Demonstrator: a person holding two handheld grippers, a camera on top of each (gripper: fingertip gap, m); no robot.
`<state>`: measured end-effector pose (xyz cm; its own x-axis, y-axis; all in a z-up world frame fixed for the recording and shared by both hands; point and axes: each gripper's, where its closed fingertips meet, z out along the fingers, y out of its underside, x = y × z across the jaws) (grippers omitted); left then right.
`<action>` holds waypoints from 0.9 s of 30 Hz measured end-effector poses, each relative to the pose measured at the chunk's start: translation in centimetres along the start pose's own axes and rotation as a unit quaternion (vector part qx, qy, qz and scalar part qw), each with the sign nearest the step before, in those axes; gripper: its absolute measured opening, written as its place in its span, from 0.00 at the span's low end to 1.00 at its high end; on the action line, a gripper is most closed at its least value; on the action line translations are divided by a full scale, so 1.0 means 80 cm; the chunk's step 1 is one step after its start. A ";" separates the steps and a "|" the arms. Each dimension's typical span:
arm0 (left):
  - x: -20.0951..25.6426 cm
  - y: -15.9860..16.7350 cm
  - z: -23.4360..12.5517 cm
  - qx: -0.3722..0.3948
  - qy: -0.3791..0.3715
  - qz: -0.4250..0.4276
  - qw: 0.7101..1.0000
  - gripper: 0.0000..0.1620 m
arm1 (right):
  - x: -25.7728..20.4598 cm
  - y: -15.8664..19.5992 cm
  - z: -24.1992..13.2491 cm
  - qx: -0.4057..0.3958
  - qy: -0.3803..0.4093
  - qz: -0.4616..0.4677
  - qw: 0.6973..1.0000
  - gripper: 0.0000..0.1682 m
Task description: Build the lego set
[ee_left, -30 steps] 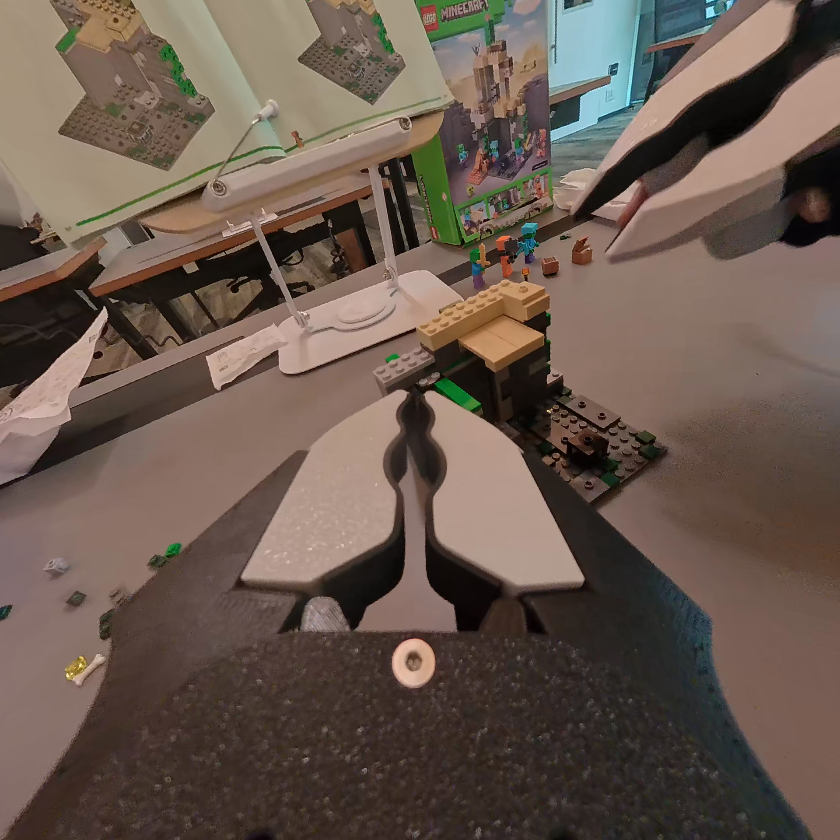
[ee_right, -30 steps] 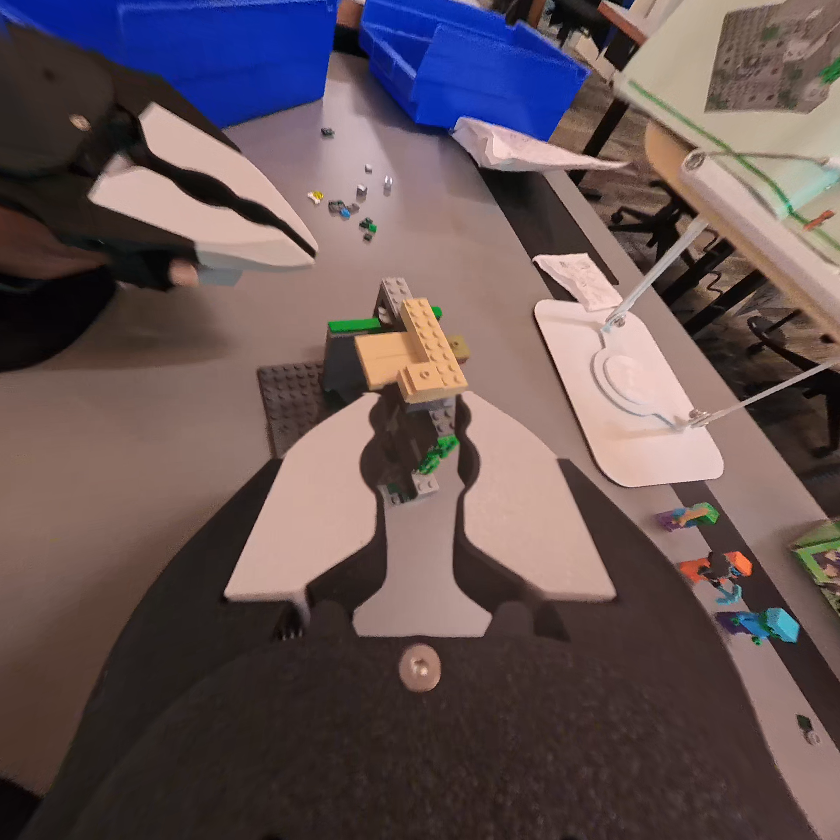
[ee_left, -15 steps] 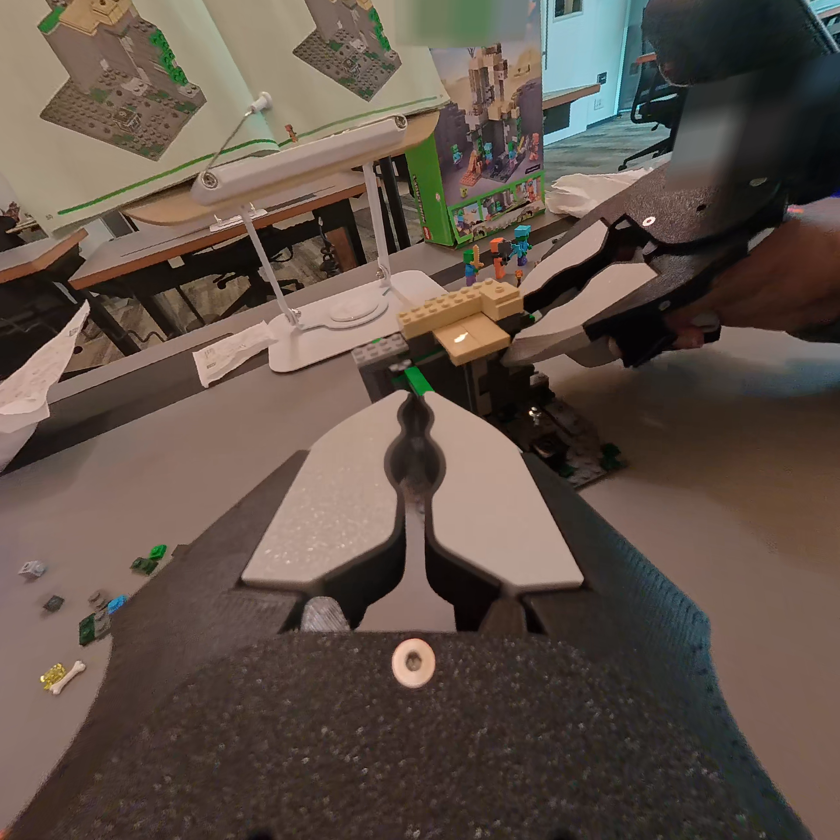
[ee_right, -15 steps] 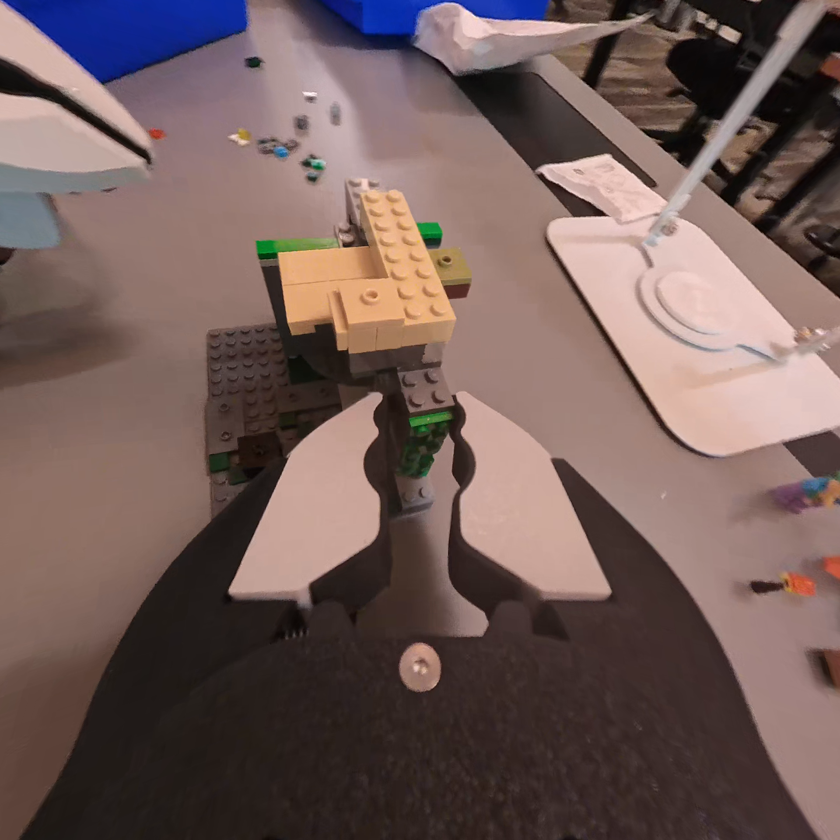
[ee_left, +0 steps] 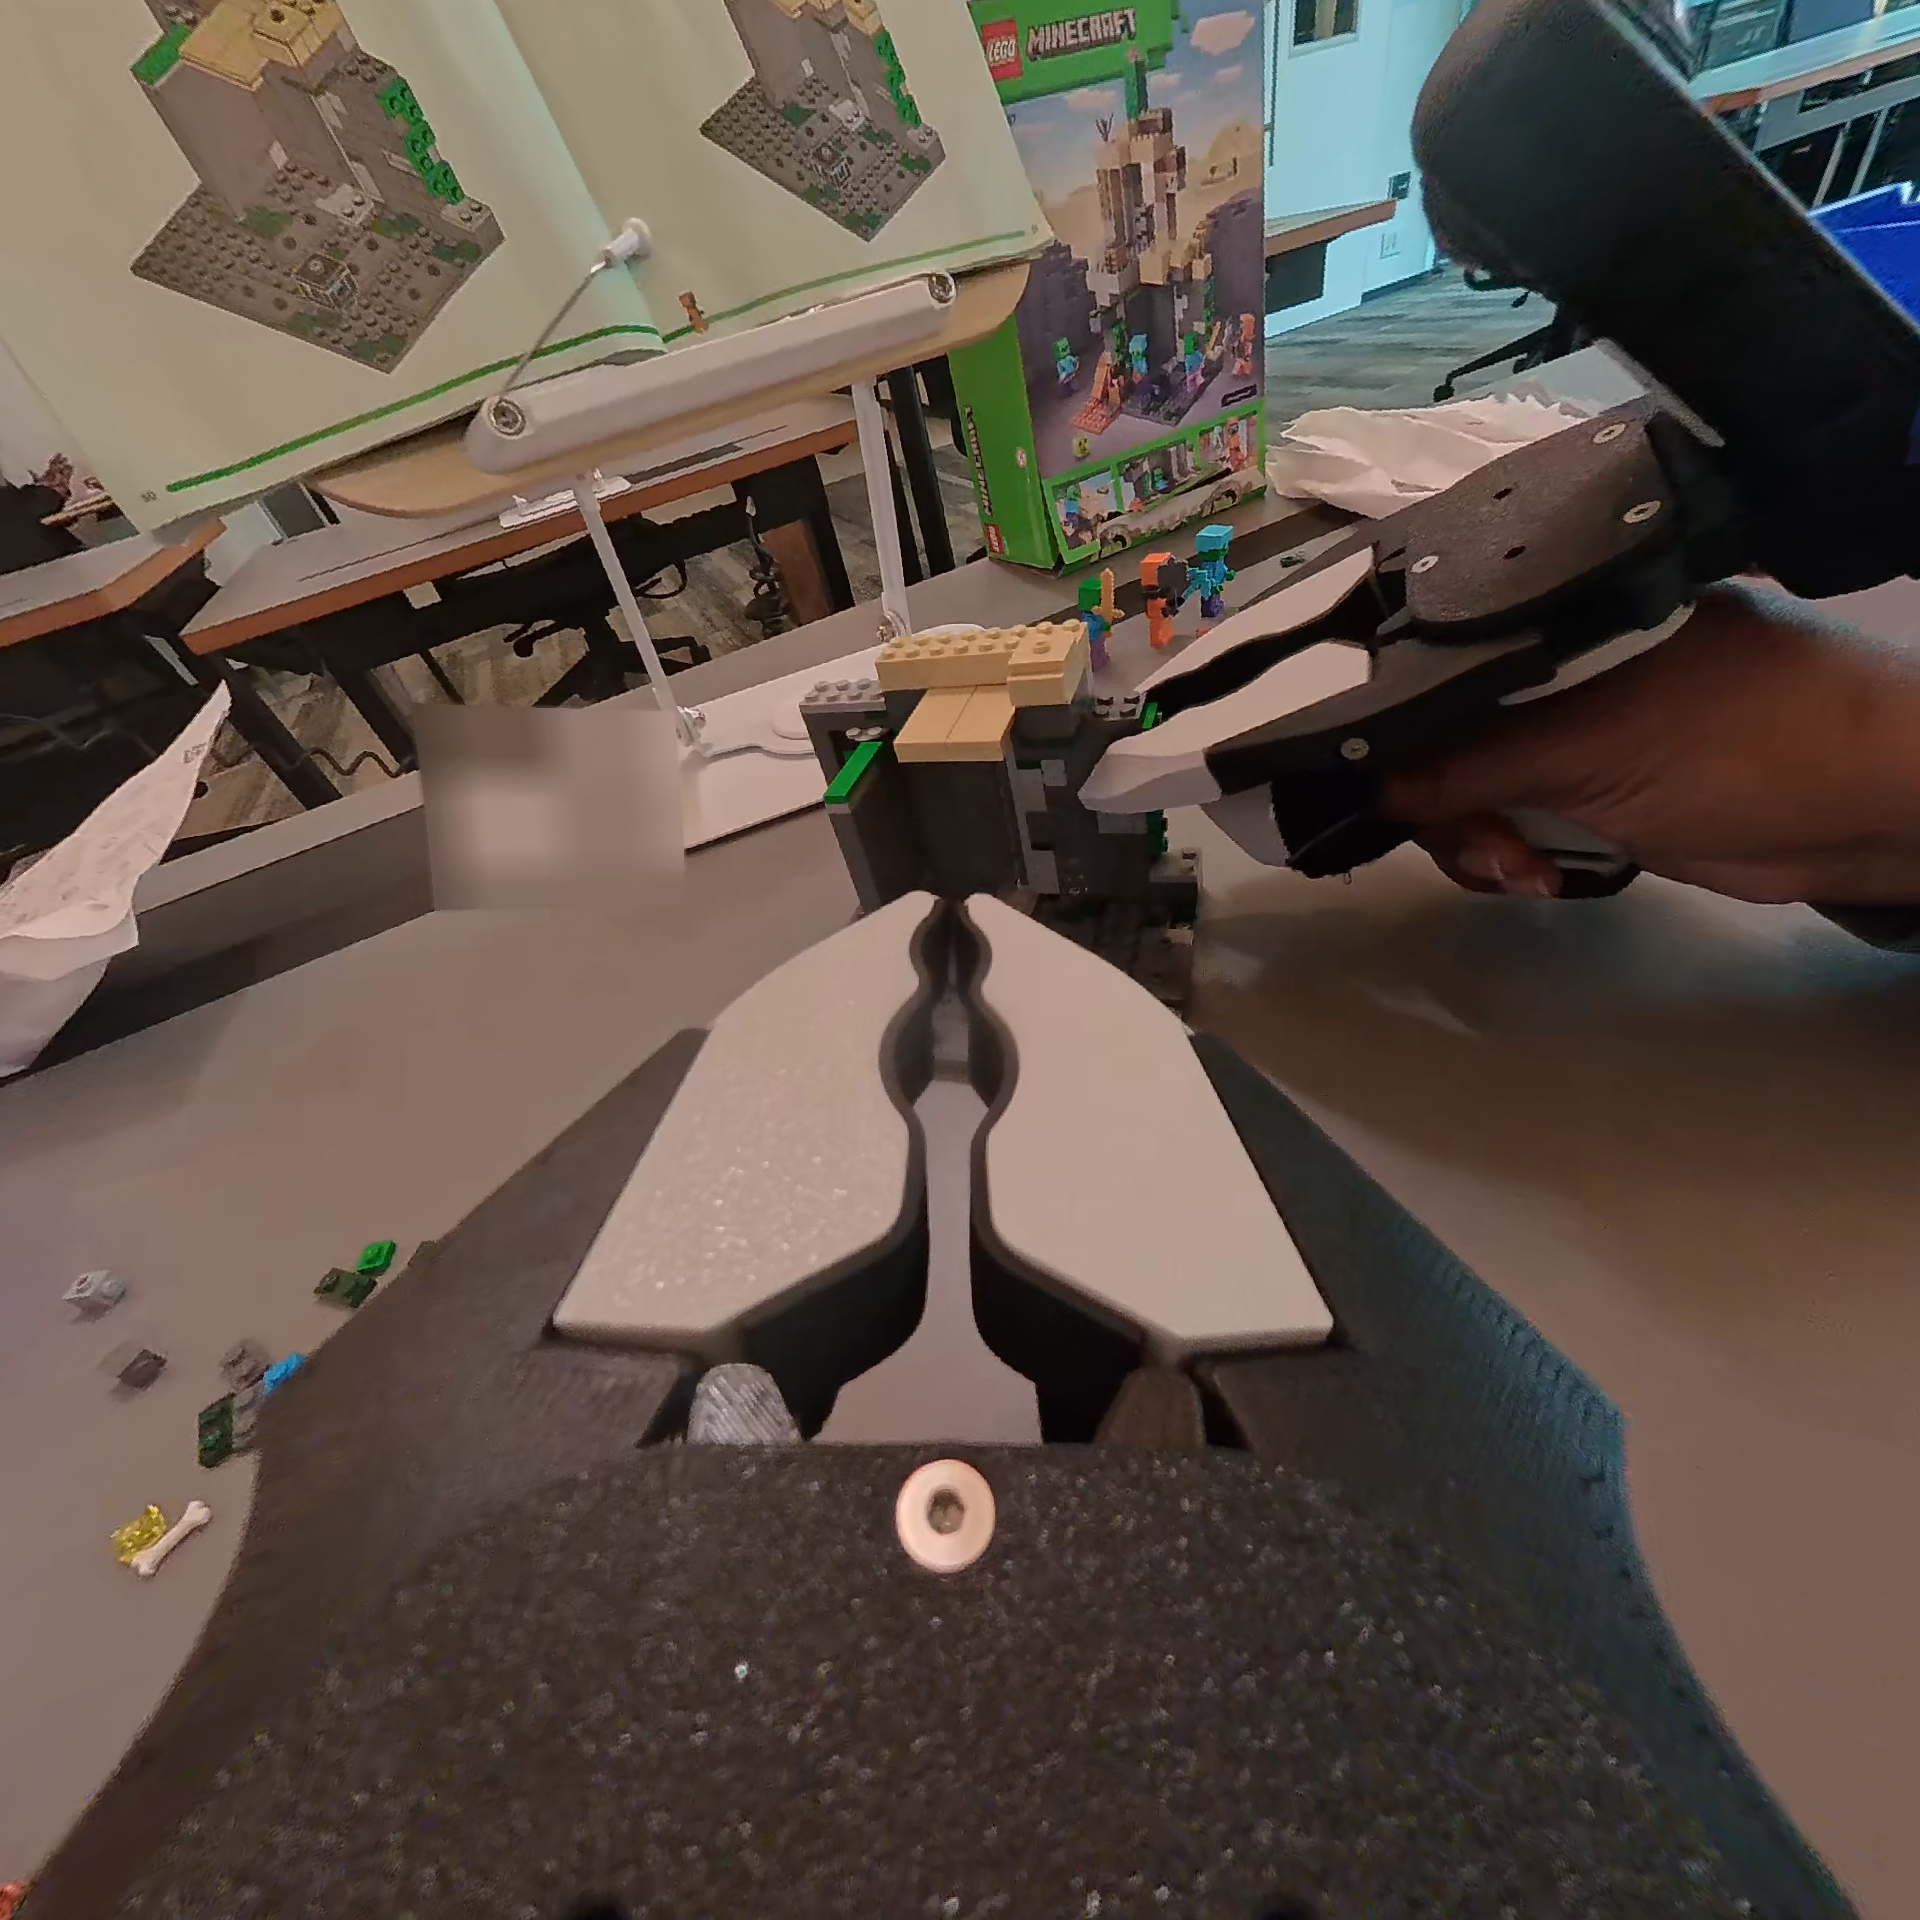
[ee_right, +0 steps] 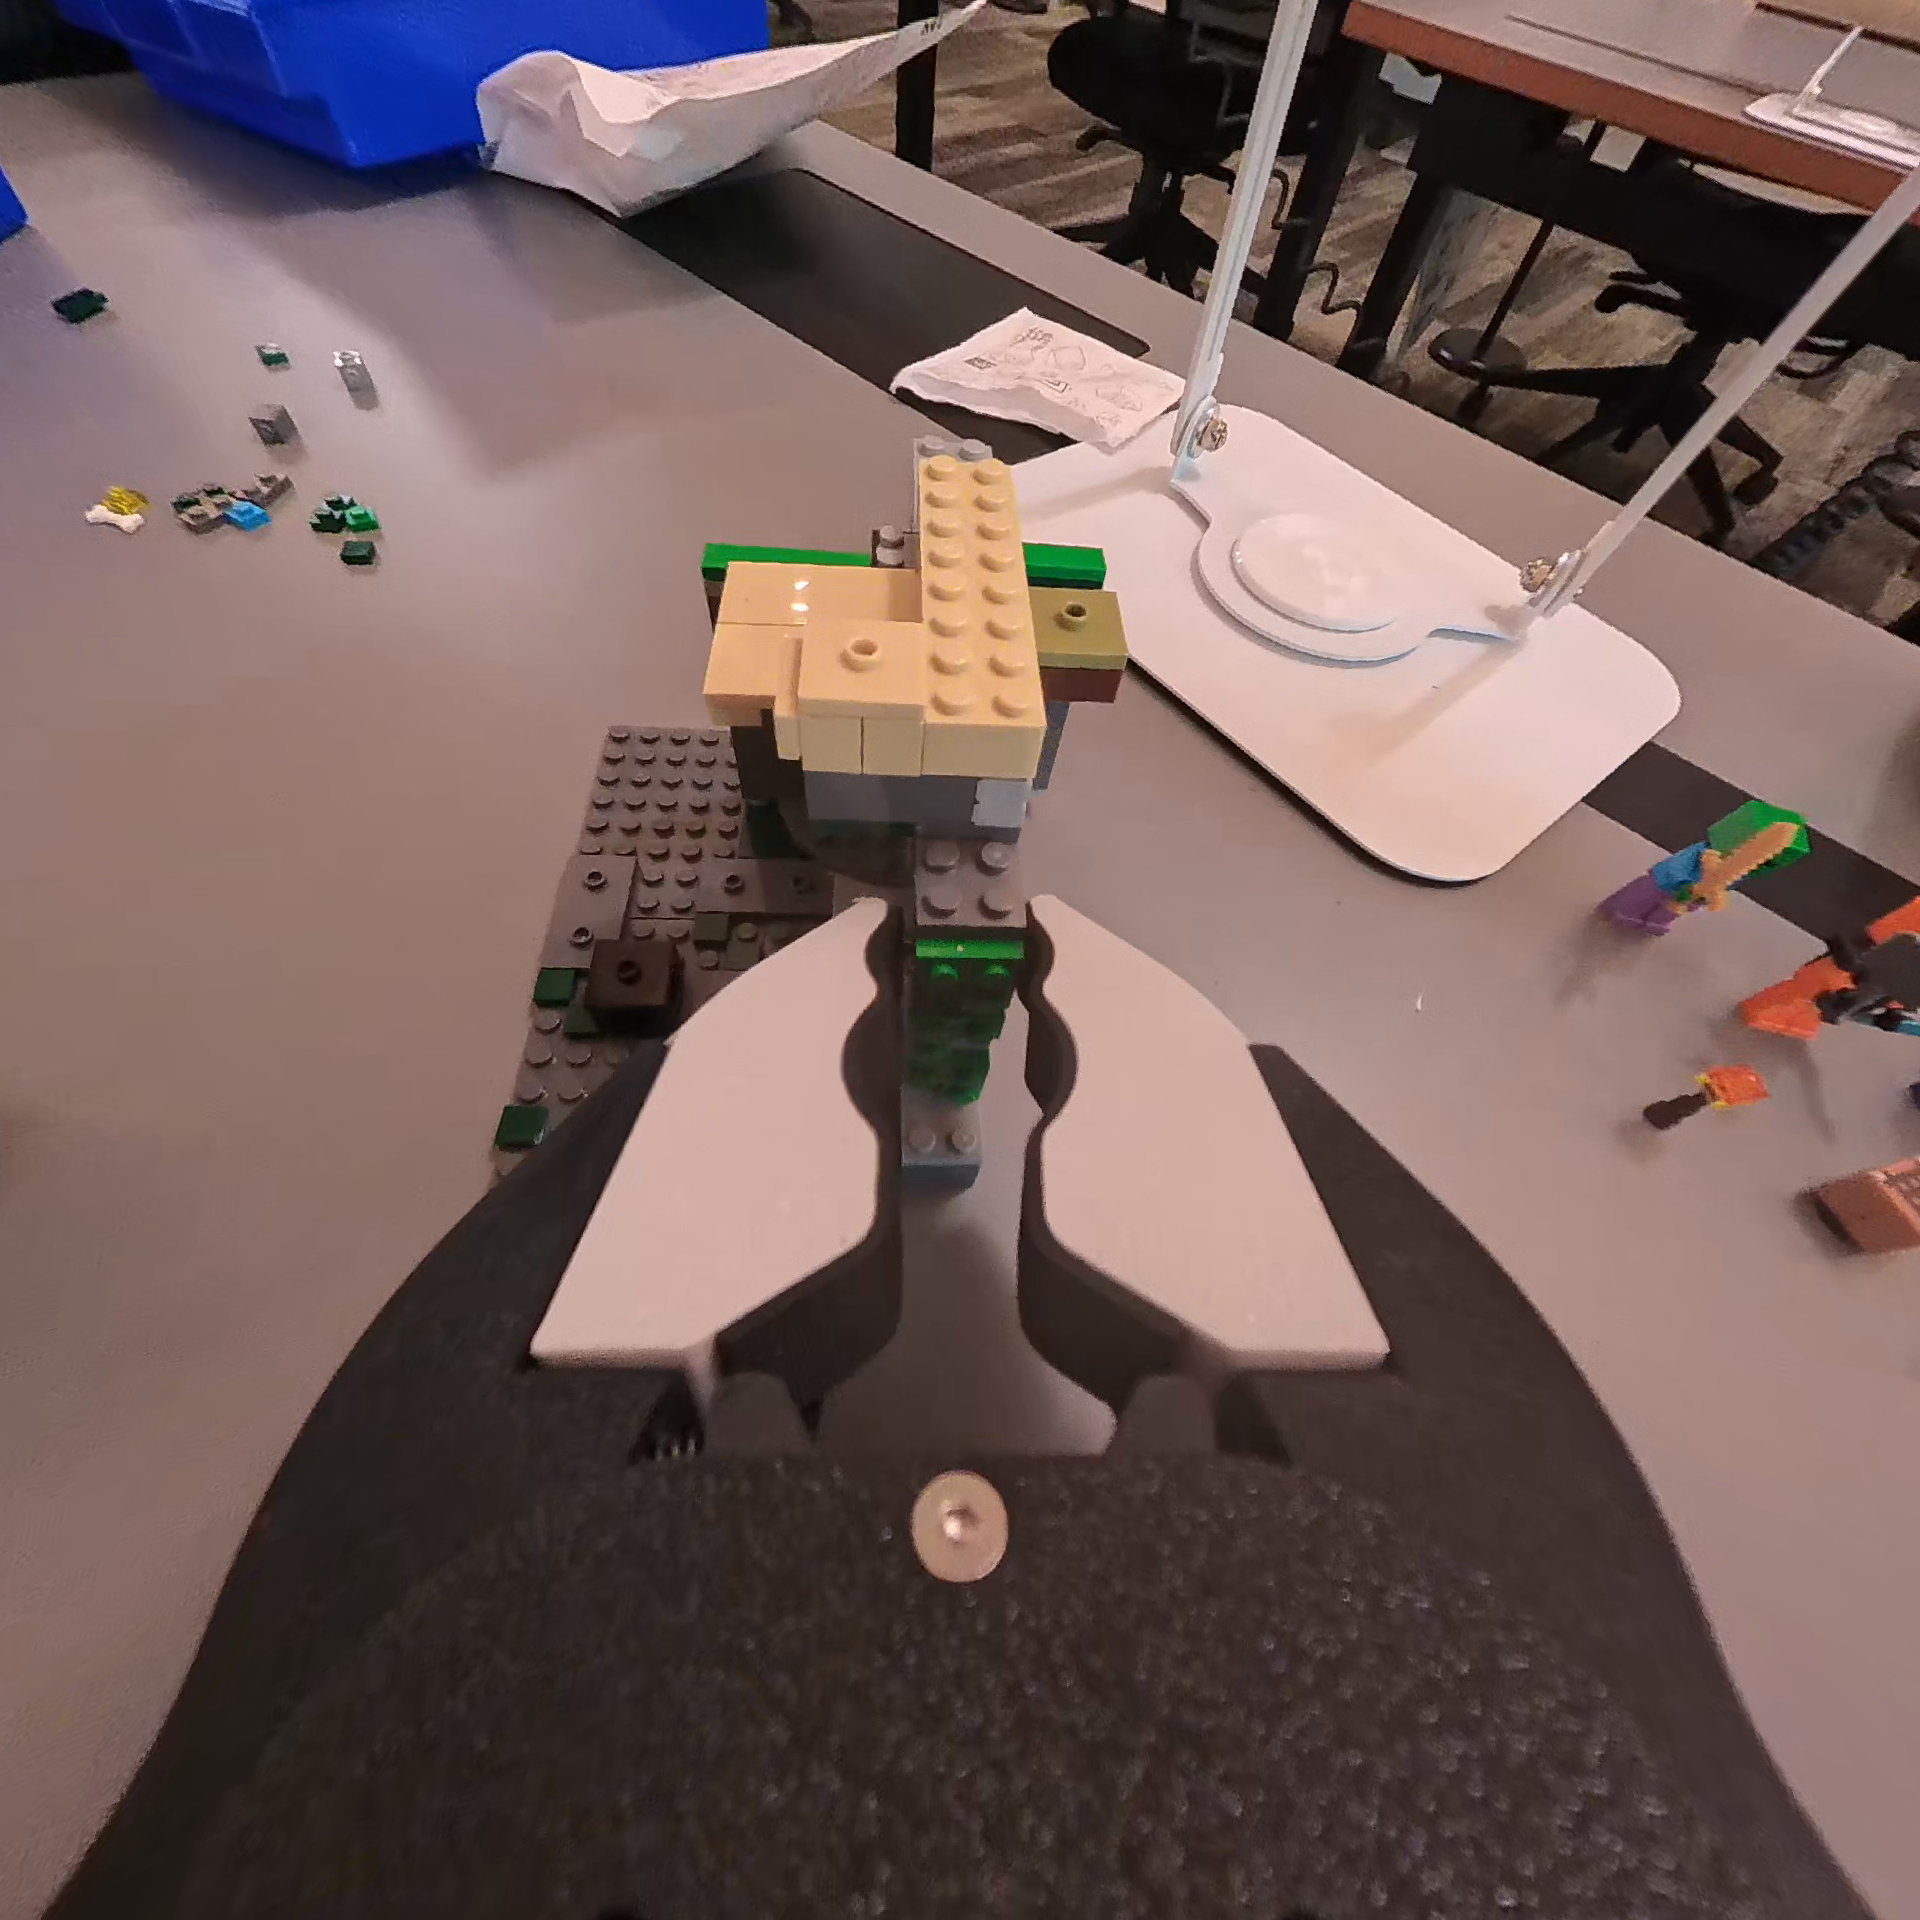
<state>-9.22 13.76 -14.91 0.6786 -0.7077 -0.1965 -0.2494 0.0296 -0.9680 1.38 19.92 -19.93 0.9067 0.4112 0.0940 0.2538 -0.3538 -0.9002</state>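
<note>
The lego build [ee_left: 966,727] is a dark tower with a tan top on a dark grey baseplate [ee_right: 655,831]; it also shows in the right wrist view [ee_right: 883,665]. My right gripper [ee_right: 961,914] is closed against both sides of the tower's side column of grey and green bricks [ee_right: 951,997]. It shows in the left wrist view [ee_left: 1117,743] at the tower's right side, held by a hand. My left gripper [ee_left: 948,914] is shut, its tips low in front of the tower's base. I see nothing between its fingers.
An instruction booklet [ee_left: 520,208] rests on a white stand [ee_right: 1351,665] behind the build. The set's box [ee_left: 1132,312] and minifigures [ee_right: 1704,862] are to the right. Loose small pieces [ee_right: 239,509] lie left, with blue bins [ee_right: 364,62] and crumpled paper [ee_right: 675,104] beyond. Spacing between my two grippers at the tips: around 15 cm.
My right gripper came down from above to the tower's side and its fingers narrowed onto the side column. My left gripper moved closer to the tower's base and stayed shut.
</note>
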 end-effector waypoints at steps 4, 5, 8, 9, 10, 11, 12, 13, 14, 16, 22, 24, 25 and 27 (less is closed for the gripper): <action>0.000 0.002 0.001 -0.004 -0.001 0.002 1.000 0.00 | 0.001 -0.006 -0.010 0.014 -0.011 -0.007 1.000 0.19; -0.001 0.003 0.001 -0.004 -0.002 0.002 1.000 0.00 | 0.002 -0.009 -0.015 0.019 -0.014 -0.008 1.000 0.21; 0.000 0.005 0.000 -0.010 0.001 -0.003 1.000 0.00 | 0.013 -0.023 -0.031 0.050 -0.006 -0.015 0.999 0.21; -0.001 0.006 0.001 -0.011 -0.002 -0.002 1.000 0.00 | 0.018 -0.029 -0.038 0.063 0.000 -0.015 0.998 0.21; -0.003 0.005 0.002 -0.011 -0.006 -0.002 1.000 0.00 | 0.022 -0.035 -0.044 0.074 0.004 -0.013 0.997 0.21; -0.005 0.003 0.002 -0.008 -0.008 -0.003 1.000 0.00 | 0.026 -0.041 -0.049 0.083 0.005 -0.008 0.997 0.21; -0.007 0.002 0.004 -0.006 -0.011 -0.005 1.000 0.00 | 0.029 -0.047 -0.054 0.090 0.005 -0.002 0.996 0.21; -0.010 0.000 0.006 -0.006 -0.015 -0.006 1.000 0.00 | 0.032 -0.054 -0.060 0.099 0.007 0.004 0.995 0.20; -0.013 -0.002 0.008 -0.005 -0.017 -0.009 1.000 0.00 | 0.035 -0.061 -0.066 0.108 0.010 0.010 0.994 0.18; -0.018 -0.012 0.014 -0.001 -0.022 -0.011 1.000 0.00 | 0.041 -0.075 -0.076 0.117 0.017 0.018 0.993 0.13; -0.027 -0.082 0.047 0.050 -0.020 -0.012 0.999 0.00 | 0.066 -0.137 -0.096 0.143 0.062 0.013 0.988 0.08; -0.030 -0.116 0.059 0.079 -0.026 -0.010 0.997 0.00 | 0.066 -0.159 -0.100 0.154 0.059 0.028 0.986 0.04; -0.033 -0.133 0.065 0.091 -0.031 -0.012 0.995 0.00 | 0.066 -0.169 -0.102 0.163 0.062 0.034 0.984 0.03; -0.043 -0.163 0.077 0.110 -0.042 -0.023 0.993 0.00 | 0.058 -0.183 -0.099 0.164 0.051 0.037 0.984 0.00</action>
<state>-4.03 20.20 -2.58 0.7436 -0.6507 -0.1539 -0.0658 0.1579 -0.9853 4.54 20.38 -2.96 0.9522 0.3015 0.0494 0.0778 -0.0829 -0.9935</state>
